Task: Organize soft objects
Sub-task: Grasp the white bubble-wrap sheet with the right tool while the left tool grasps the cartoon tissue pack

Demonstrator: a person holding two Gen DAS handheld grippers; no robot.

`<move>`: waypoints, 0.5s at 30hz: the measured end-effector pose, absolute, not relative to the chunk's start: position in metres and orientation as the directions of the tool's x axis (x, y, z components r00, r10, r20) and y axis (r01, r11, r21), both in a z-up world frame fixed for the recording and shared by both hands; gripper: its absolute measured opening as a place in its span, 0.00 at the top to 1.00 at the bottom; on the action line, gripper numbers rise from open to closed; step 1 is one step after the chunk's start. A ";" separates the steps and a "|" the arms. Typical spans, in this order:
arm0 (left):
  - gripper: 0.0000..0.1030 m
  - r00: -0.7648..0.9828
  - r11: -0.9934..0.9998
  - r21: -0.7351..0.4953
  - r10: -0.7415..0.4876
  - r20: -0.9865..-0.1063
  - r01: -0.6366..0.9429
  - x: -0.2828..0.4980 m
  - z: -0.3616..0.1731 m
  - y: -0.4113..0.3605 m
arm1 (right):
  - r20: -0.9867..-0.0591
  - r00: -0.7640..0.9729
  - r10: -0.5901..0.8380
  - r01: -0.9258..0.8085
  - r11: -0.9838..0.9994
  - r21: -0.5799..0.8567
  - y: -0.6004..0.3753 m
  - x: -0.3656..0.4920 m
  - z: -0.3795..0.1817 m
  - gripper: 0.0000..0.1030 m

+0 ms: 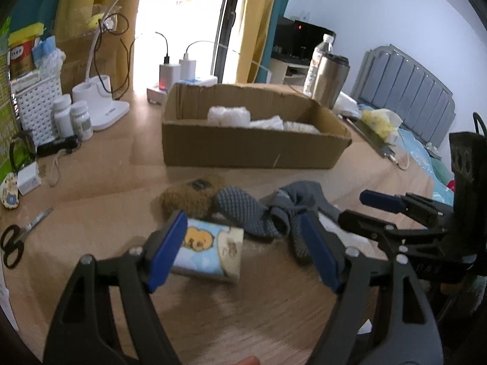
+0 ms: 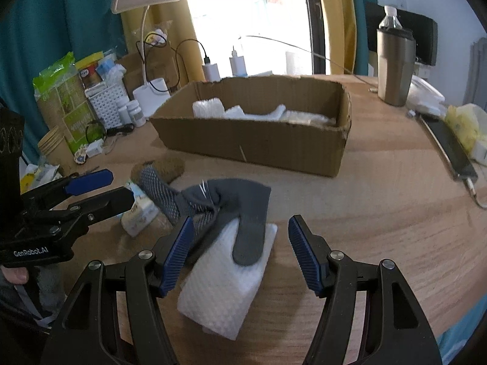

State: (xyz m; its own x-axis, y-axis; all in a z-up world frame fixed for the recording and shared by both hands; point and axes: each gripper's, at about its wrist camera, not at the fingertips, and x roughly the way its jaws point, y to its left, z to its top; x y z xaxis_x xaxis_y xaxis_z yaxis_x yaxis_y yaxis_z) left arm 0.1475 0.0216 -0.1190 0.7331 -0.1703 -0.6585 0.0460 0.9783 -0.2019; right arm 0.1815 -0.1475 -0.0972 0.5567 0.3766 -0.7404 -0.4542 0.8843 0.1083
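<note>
Left gripper [image 1: 243,249] held low over the near part of the wooden table [image 1: 91,213], blue fingers spread wide, nothing between the pads. Just beyond its left finger, a small tissue pack [image 1: 210,252] printed with a cartoon bear, lying on the table and a little blurred. Right behind that, a brown fuzzy plush [image 1: 188,197], touching a tangle of grey socks [image 1: 258,213] that trails toward the middle of the table.

Right gripper [image 2: 240,252] likewise splayed open, gripping nothing. Between its fingers, nearer the left one, a white folded towel [image 2: 225,286] flat on the table, with one grey sock toe draped over its far end. Whether the left finger touches the towel is hard to tell from this angle. Seen from the right wrist, the left gripper [image 2: 118,187] reaching in from the left edge, its tips near the tissue pack [image 2: 137,213] and the plush [image 2: 164,167].

Farther back, mid-table, an open cardboard box [image 2: 258,146] already holding several white soft bundles [image 2: 213,108]. Along the far left edge: a white desk lamp [image 2: 149,0], a perforated white basket [image 2: 106,103], pill bottles [image 1: 73,118]. Scissors [image 1: 18,237] near the left edge. A steel tumbler [image 2: 395,67] by the far right corner.
</note>
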 end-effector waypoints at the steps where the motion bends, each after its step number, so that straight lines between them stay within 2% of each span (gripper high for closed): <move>1: 0.24 0.731 0.978 -0.202 -0.170 -0.661 0.045 0.147 -0.121 0.021 | -0.743 0.554 0.376 -0.454 0.884 0.109 -0.148 0.181 -0.099 0.34; 15: 0.24 0.718 0.979 -0.200 -0.158 -0.678 0.026 0.141 -0.137 0.021 | -0.772 0.520 0.366 -0.449 0.886 0.118 -0.151 0.168 -0.121 0.34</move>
